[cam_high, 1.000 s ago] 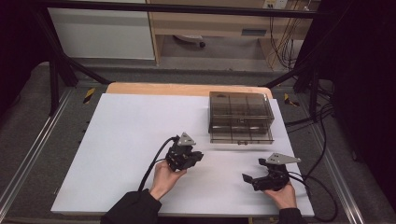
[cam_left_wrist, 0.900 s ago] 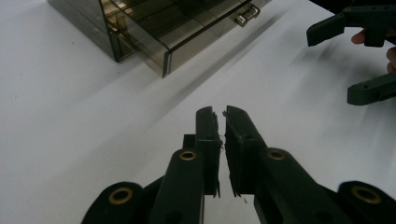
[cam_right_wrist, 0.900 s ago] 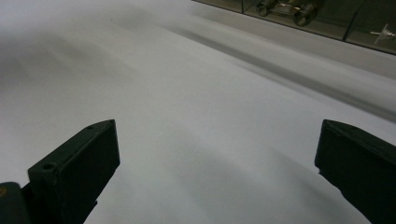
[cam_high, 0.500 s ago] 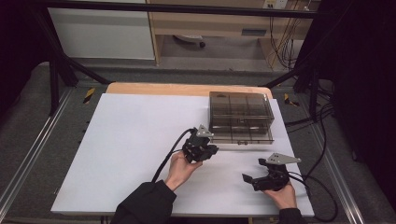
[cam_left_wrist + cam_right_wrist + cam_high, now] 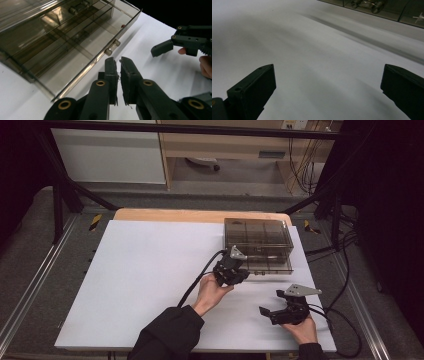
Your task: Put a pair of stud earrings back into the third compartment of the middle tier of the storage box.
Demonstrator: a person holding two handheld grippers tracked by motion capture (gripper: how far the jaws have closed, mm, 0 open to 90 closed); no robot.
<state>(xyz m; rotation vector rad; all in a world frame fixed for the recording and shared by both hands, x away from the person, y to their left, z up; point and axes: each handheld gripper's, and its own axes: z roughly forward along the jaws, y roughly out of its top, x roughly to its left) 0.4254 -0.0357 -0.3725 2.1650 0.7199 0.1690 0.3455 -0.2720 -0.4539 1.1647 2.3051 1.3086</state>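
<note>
White tabletop (image 5: 145, 285): drawer box (image 5: 257, 245) faces closed-jawed left gripper (image 5: 235, 276); right gripper (image 5: 272, 314) gapes.

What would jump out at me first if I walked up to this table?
Probably the smoky see-through box with compartments, at the far right of the white table. Next, the left hand-held gripper right at its front edge, jaws shut, while the right hand-held gripper rests open near the table's near edge.

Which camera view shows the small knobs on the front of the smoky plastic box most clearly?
The left gripper view: the knobs on the box appear close and sharp, just beyond the shut left gripper. The high view shows them as tiny dots; the right gripper view shows a strip of the box.
</note>
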